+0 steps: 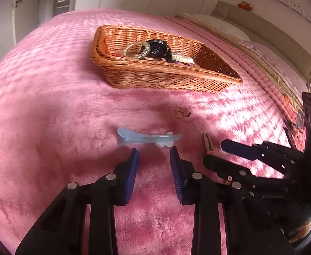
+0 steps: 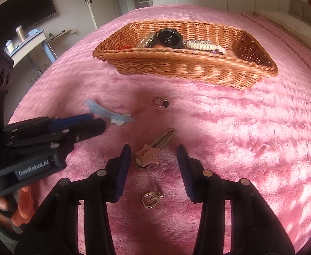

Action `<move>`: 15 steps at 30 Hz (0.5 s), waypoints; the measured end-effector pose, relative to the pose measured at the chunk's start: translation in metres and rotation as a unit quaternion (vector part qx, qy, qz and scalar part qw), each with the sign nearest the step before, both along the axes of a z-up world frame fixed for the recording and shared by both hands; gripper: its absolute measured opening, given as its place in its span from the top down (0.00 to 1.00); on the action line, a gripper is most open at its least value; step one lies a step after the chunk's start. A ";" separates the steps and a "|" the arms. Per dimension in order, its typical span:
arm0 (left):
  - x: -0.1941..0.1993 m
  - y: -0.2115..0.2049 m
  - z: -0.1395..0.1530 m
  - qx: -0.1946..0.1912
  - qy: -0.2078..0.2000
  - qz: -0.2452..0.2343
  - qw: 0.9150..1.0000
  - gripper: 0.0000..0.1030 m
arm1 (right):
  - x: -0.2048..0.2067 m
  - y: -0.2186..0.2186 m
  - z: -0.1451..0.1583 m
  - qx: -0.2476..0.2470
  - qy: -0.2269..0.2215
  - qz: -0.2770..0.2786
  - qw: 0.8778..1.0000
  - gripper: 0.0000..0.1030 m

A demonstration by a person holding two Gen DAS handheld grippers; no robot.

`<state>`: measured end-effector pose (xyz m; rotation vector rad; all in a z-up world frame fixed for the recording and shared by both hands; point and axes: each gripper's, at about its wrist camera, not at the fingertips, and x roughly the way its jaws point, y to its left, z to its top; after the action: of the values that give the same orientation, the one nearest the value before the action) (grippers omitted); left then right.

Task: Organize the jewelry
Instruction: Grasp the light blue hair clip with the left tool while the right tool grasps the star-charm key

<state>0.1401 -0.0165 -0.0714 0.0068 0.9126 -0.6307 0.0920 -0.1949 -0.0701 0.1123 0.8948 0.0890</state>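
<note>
Hovering over a pink plush bedspread (image 1: 49, 127), left gripper (image 1: 154, 148) with jaws apart and empty, tips just short of a translucent blue hair clip (image 1: 147, 138) lying crosswise ahead. Beyond the clip, a small gold ring (image 1: 182, 113); farther ahead, a wicker basket (image 1: 155, 78) holding bracelets and a black round piece. Right gripper (image 2: 154, 148) also parted and gripping nothing, straddling a tan guitar-shaped hair clip (image 2: 153, 148) between its pads without touching. Nearer, between the fingers, a gold buckle charm (image 2: 151, 199).
</note>
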 end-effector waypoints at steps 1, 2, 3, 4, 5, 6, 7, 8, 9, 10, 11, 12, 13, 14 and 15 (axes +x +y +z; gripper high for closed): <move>-0.004 -0.002 0.001 -0.003 0.001 -0.009 1.000 0.76 | 0.000 -0.006 0.000 0.004 0.001 -0.005 1.000 0.62; -0.007 -0.003 0.001 -0.006 0.004 -0.017 1.000 0.79 | -0.001 -0.011 -0.001 0.009 0.002 -0.011 1.000 0.62; -0.011 -0.005 0.001 -0.008 0.006 -0.026 1.000 0.79 | -0.001 -0.016 -0.001 0.014 0.003 -0.016 1.000 0.62; -0.015 -0.007 0.002 -0.007 0.005 -0.032 0.999 0.79 | -0.001 -0.021 -0.001 0.021 0.004 -0.019 1.000 0.62; -0.018 -0.009 0.003 0.001 -0.001 -0.032 0.999 0.79 | -0.002 -0.025 -0.001 0.030 0.004 -0.019 0.999 0.62; -0.020 -0.008 0.005 0.012 -0.013 -0.025 1.000 0.78 | -0.002 -0.027 0.000 0.040 0.003 -0.017 0.999 0.62; -0.020 -0.006 0.007 0.017 -0.022 -0.016 0.999 0.77 | -0.003 -0.028 0.000 0.046 0.002 -0.014 0.999 0.62; -0.016 -0.002 0.009 0.025 -0.030 -0.003 0.999 0.69 | -0.004 -0.026 0.000 0.048 0.002 -0.009 0.999 0.62; -0.010 0.001 0.011 0.034 -0.036 0.012 0.999 0.59 | -0.004 -0.024 0.000 0.046 0.001 -0.004 0.999 0.62; -0.004 0.004 0.012 0.040 -0.041 0.026 0.998 0.58 | -0.005 -0.021 0.000 0.044 0.000 -0.001 0.999 0.62; 0.004 0.008 0.012 0.038 -0.041 0.035 0.998 0.58 | -0.005 -0.019 0.001 0.043 -0.002 0.004 0.999 0.62; 0.011 0.008 0.011 0.034 -0.035 0.035 0.998 0.58 | -0.006 -0.016 0.001 0.043 -0.004 0.008 0.999 0.62; 0.017 0.006 0.009 0.036 -0.029 0.032 0.998 0.58 | -0.006 -0.013 0.002 0.042 -0.006 0.014 0.999 0.62; 0.021 0.003 0.006 0.039 -0.025 0.027 0.999 0.58 | -0.007 -0.010 0.003 0.039 -0.007 0.019 0.999 0.62; 0.024 0.000 0.002 0.043 -0.021 0.021 0.999 0.58 | -0.007 -0.007 0.003 0.033 -0.008 0.024 0.999 0.62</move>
<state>0.1645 -0.0169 -0.0689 0.0768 0.8960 -0.5507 0.0848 -0.2016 -0.0673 0.1513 0.8793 0.1649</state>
